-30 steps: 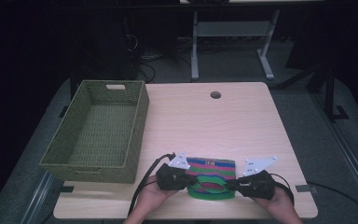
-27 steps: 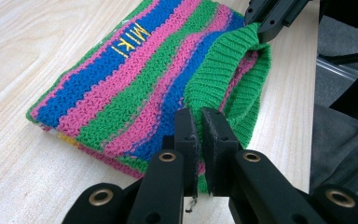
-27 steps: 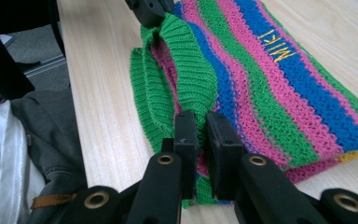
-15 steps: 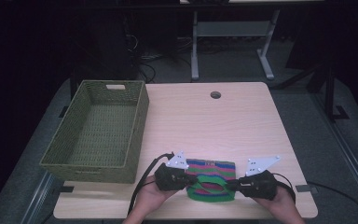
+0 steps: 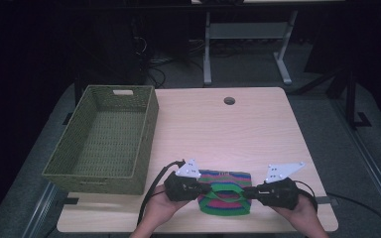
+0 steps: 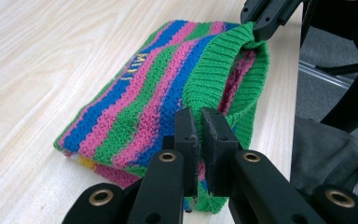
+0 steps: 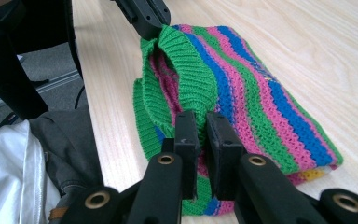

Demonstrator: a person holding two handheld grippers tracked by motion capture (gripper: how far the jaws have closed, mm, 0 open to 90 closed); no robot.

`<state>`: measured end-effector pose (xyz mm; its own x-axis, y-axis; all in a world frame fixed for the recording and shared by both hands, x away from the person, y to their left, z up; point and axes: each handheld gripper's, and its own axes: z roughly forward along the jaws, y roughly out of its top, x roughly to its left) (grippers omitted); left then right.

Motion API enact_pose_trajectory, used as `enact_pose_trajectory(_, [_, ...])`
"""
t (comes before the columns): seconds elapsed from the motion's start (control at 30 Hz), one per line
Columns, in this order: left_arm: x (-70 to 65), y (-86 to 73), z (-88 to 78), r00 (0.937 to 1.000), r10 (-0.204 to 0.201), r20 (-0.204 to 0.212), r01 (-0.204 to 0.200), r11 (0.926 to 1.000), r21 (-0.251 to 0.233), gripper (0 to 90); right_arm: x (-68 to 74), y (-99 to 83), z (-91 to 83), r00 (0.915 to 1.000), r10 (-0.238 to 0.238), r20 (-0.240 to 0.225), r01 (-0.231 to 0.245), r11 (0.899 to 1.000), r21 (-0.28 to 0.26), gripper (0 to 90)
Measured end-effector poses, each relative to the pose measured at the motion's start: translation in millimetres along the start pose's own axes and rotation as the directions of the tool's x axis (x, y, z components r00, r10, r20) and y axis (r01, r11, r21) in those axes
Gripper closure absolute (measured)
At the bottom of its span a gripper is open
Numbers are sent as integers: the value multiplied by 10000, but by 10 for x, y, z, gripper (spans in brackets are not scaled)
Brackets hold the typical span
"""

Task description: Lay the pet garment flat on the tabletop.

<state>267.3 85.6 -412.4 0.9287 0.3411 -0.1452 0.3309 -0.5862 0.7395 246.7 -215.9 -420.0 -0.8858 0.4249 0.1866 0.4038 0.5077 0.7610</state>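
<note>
Together both tongs pinch the striped knit pouch.

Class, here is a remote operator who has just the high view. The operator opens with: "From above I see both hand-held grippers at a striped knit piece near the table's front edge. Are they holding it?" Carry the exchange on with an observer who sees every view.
Observer: Yes. In the left gripper view the left hand-held gripper is shut on the green ribbed band of the knit piece.
Operator: And the right one?
Observer: The right hand-held gripper pinches the same green band at its other side, in its own view.
Operator: Any marking on the fabric?
Observer: Small yellow letters run along a blue stripe; I cannot read them surely.
Operator: Is the basket in use?
Observer: The gripper views do not show it.
</note>
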Motion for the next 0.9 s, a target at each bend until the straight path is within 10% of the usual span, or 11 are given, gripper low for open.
enact_pose_trajectory(0.9, [221, 197, -52, 9969, -717, -327, 707, 9970, -314, 849, -175, 334, -101, 9996, -17, 293, 22, 9999, -162, 830])
